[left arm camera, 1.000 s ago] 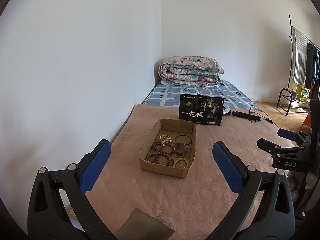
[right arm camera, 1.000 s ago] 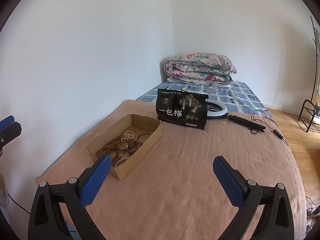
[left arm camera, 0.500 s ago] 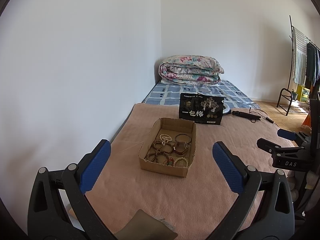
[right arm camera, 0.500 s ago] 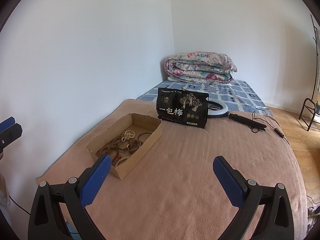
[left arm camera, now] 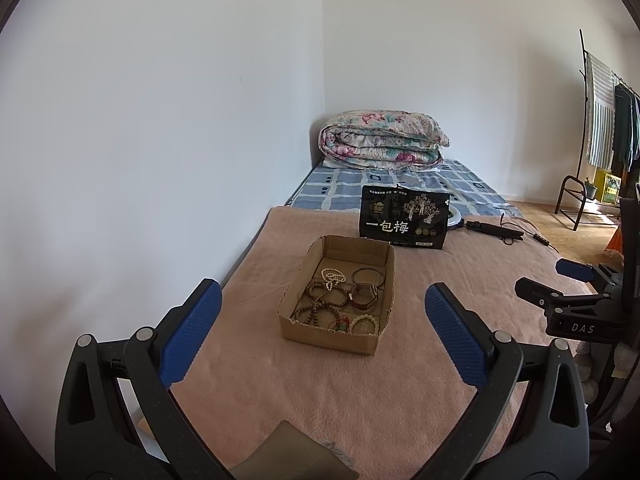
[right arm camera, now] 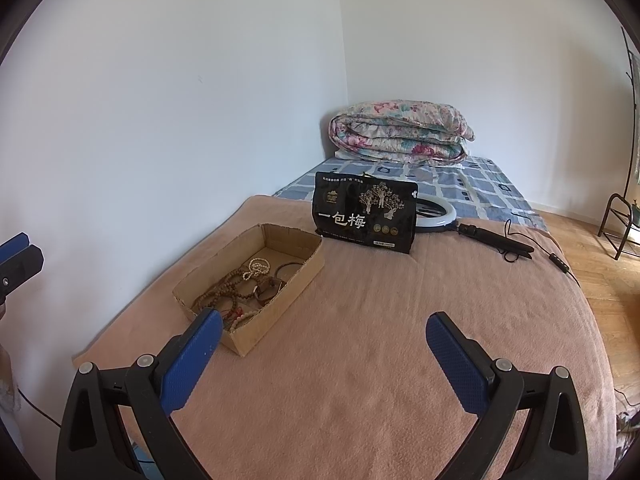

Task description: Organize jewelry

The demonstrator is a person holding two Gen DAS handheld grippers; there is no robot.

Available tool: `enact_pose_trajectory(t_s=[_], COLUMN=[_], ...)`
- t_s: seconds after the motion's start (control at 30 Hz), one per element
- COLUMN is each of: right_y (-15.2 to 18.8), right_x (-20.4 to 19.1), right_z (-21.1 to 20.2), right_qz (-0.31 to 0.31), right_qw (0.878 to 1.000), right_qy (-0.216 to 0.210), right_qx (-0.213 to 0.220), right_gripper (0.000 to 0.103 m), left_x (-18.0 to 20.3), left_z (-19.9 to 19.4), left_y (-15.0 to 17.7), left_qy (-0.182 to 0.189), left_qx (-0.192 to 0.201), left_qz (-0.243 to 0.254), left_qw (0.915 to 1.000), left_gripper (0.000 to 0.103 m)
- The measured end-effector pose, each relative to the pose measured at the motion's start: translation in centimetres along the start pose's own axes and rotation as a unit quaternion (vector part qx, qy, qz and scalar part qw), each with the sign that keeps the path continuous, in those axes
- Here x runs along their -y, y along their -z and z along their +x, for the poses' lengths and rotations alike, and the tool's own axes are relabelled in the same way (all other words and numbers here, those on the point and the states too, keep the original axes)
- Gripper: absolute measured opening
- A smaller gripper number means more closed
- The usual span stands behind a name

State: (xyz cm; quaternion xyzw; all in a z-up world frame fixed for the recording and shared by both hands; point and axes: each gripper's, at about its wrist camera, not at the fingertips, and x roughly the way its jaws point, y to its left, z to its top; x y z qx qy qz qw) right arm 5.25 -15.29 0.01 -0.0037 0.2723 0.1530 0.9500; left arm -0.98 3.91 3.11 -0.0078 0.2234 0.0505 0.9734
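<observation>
An open cardboard box (left arm camera: 336,338) sits on the pink blanket and holds several bead bracelets (left arm camera: 324,300), a white pearl string (left arm camera: 333,277) and a thin bangle (left arm camera: 369,276). It also shows in the right wrist view (right arm camera: 276,304), left of centre. My left gripper (left arm camera: 320,336) is open and empty, held above the blanket in front of the box. My right gripper (right arm camera: 324,356) is open and empty, to the right of the box; it also shows at the right edge of the left wrist view (left arm camera: 576,280).
A black snack pouch (left arm camera: 404,216) stands behind the box. A ring light with its handle and cable (right arm camera: 492,236) lies further right. A folded floral quilt (left arm camera: 380,140) lies at the bed's far end by the wall. A clothes rack (left arm camera: 600,120) stands at right.
Both grippers have drifted slightly forward toward the box. Both stay open and empty. Nothing on the bed has moved.
</observation>
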Motion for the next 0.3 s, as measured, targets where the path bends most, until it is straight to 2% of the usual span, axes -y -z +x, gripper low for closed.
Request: enact_pose_trajectory(t_s=[0.3], right_y=[0.19], right_x=[0.13], right_z=[0.21], right_qz=[0.004], right_qw=[1.000], right_qy=[-0.002], right_qx=[-0.003], right_gripper=[0.103], left_x=[0.36], left_z=[-0.13], left_y=[0.35], left_qy=[-0.001], left_qx=[0.013], left_qz=[0.016], left_qw=[0.9998], left_gripper=[0.103])
